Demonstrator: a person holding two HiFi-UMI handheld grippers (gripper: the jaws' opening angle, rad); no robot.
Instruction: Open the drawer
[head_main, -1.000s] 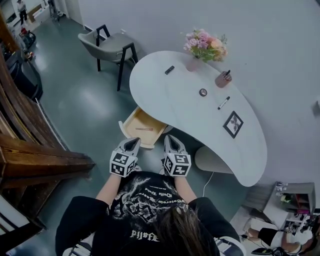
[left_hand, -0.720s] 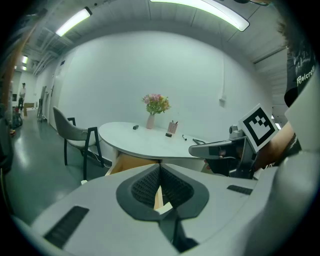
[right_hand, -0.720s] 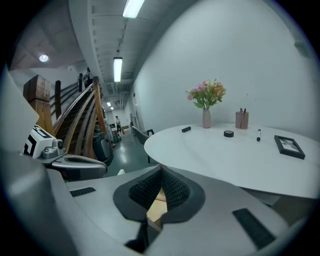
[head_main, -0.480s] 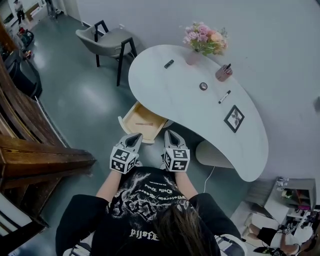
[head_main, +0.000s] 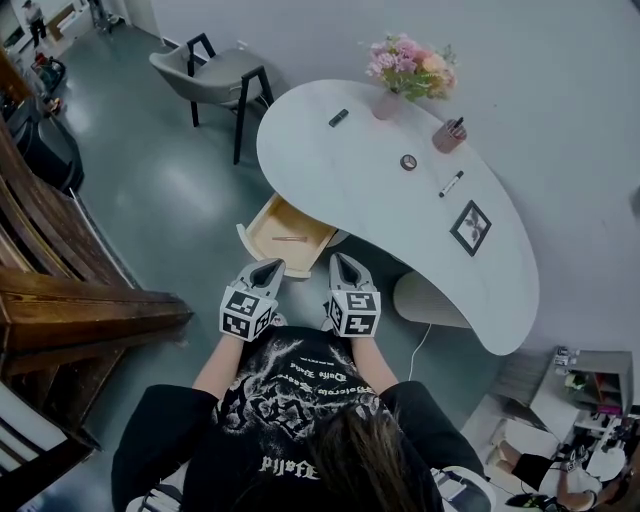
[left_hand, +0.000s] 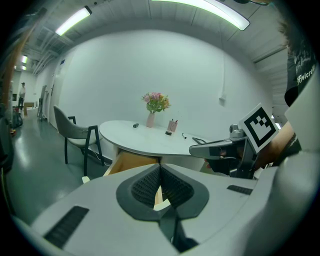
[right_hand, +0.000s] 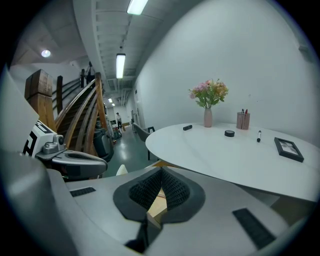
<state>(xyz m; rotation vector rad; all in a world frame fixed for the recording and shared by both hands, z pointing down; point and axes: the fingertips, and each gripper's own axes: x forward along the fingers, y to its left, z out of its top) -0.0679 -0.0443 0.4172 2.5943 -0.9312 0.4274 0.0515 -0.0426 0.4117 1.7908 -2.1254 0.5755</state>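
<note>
Far left, a wooden staircase (head_main: 70, 300) ran along the frame edge, w/ dark floor beside it. Upper left stood a grey chair (head_main: 215, 72) on black legs, apart from the tabletop (head_main: 400, 240).

The drawer (head_main: 262, 236) was already pulled out from under the tabletop's left edge, its light wood interior open to view. A thin stick-like obj (head_main: 290, 238) lay inside, too small to ID.

The left tongs (head_main: 267, 268) sat just short of the drawer's front, tips aimed at it, no contact visible. In the left gripper view its ribbed pads (left_hand: 146, 186) met at the tips w/ nothing btwn them. Only a sliver of drawer wood showed thru the gap lower down.

The right tongs (head_main: 344, 262) were held beside them, near but not touching, & aimed at the same drawer front. In the right gripper view its pads (right_hand: 176, 189) were likewise closed tip to tip & empty. A person in a black printed shirt (head_main: 290, 400) held both, forearms stretched fwd.

On the tabletop, left to right:
- small black obj (head_main: 339, 118)
- pink vase w/ flowers (head_main: 400, 75) at the far edge
- dark round disc (head_main: 408, 161)
- pen cup (head_main: 448, 133)
- marker (head_main: 451, 183)
- framed picture (head_main: 470, 227) lying flat

All of these sat well apart from the drawer & from both tongs.
</note>
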